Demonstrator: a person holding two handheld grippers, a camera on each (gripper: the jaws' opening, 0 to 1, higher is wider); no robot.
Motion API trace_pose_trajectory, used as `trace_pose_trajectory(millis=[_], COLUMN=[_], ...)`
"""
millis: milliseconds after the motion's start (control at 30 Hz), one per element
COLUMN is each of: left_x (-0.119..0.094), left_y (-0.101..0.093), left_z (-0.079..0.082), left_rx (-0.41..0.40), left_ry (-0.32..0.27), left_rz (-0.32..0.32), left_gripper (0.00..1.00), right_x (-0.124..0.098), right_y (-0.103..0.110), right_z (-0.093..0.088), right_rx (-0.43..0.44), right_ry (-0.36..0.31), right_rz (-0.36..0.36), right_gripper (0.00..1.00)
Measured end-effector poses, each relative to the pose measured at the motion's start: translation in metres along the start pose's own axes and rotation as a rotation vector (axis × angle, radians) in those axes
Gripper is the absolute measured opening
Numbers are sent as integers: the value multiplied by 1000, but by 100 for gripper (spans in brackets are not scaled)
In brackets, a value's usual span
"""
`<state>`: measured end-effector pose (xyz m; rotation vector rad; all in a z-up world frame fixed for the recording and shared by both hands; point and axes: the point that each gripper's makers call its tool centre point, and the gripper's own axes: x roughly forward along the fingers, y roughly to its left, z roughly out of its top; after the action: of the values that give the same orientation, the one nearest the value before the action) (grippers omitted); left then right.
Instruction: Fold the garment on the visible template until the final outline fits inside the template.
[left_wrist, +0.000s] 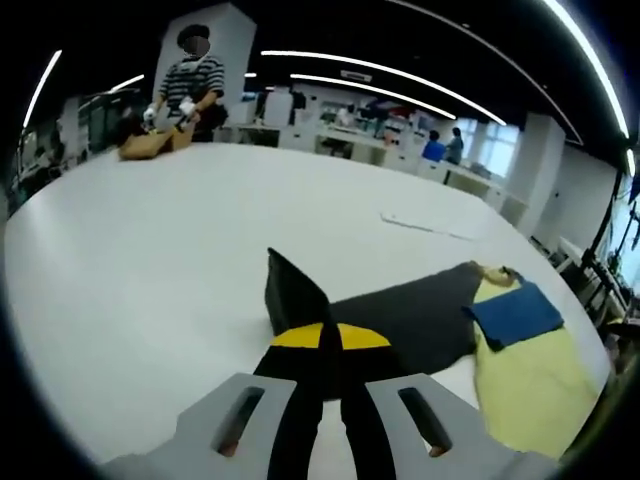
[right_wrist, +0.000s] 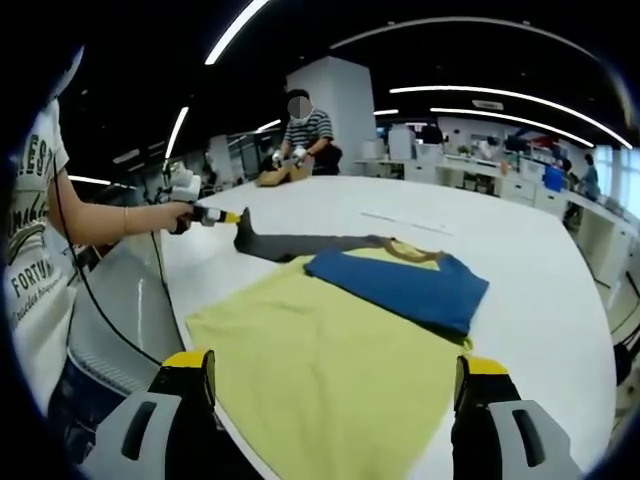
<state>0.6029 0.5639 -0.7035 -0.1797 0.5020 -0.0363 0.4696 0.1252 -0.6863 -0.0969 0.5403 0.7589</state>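
The white table (left_wrist: 150, 270) extends broadly to the left and far side of the left gripper view, bare up to its far edge, where a person in a striped shirt (left_wrist: 190, 85) handles a tan cloth (left_wrist: 150, 143). In the right gripper view the table's near edge runs just under the jaws, with open surface to the right of the garment.

The garment (right_wrist: 330, 370) is a yellow shirt lying flat, with a dark grey sleeve (right_wrist: 310, 243) stretched out to the far left. A blue template (right_wrist: 400, 285) lies on the shirt's upper part.

The left gripper (left_wrist: 328, 345) has its jaws pressed together on the grey sleeve's end, lifting a peak of cloth. The right gripper (right_wrist: 335, 378) has its jaws spread wide, empty, over the shirt's near hem.
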Motion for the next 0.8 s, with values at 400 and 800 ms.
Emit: trace_pose_trajectory(millis=[400,800], left_x=[5,11], left_y=[-23,-60], left_z=[10,21], left_rx=[15,43], left_ry=[-12,-24], left_rz=[-65,-147], left_gripper=[1,1], right_x=[0,1], right_y=[0,2], right_z=[-3,-5], right_rx=[-2,-8], right_ry=[4,15], right_rz=[7,12], right_gripper=[99,99])
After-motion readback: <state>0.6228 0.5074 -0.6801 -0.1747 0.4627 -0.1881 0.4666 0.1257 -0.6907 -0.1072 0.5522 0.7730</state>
